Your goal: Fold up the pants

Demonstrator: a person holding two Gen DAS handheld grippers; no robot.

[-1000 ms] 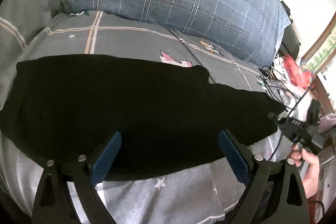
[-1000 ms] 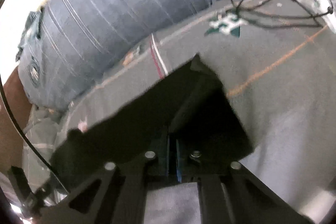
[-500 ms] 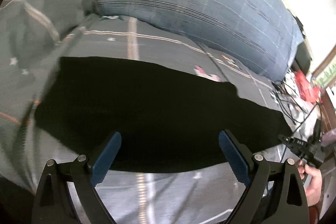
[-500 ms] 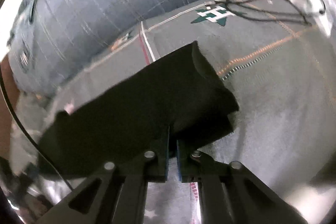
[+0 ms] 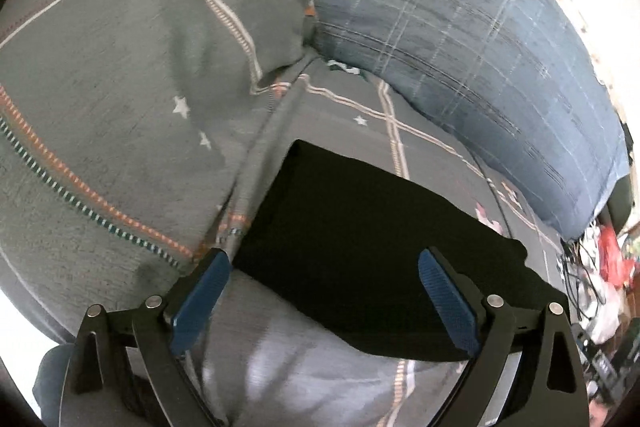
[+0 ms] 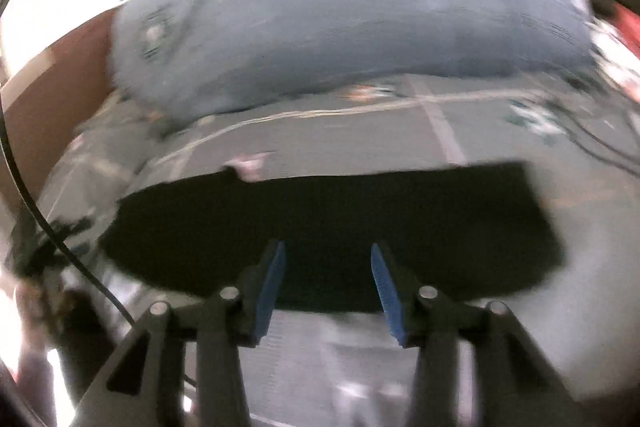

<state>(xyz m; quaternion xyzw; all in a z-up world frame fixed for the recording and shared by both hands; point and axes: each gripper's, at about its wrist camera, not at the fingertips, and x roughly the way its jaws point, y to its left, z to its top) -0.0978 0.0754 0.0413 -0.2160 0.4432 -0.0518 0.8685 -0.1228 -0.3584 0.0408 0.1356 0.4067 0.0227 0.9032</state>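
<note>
We see plain black pants (image 5: 360, 251) on a grey bed sheet (image 5: 120, 99) patterned with white stars and orange-and-white stripes. The pillow (image 5: 460, 39) is blue-grey plaid with a round dark crest. Blue pads line our black fingers (image 6: 272, 283).

Black pants (image 5: 360, 251): matt, soft cloth without sheen. Bedsheet (image 5: 120, 107): grey woven cotton-like fabric with stitched stripes and printed stars. Pillow (image 5: 460, 39): blue-grey checked cloth, slightly coarse weave. Left gripper (image 5: 324, 291): matt black plastic arms, ribbed blue pads, bright metal pins. Headboard (image 6: 48, 95): possibly wood, blurred
</note>
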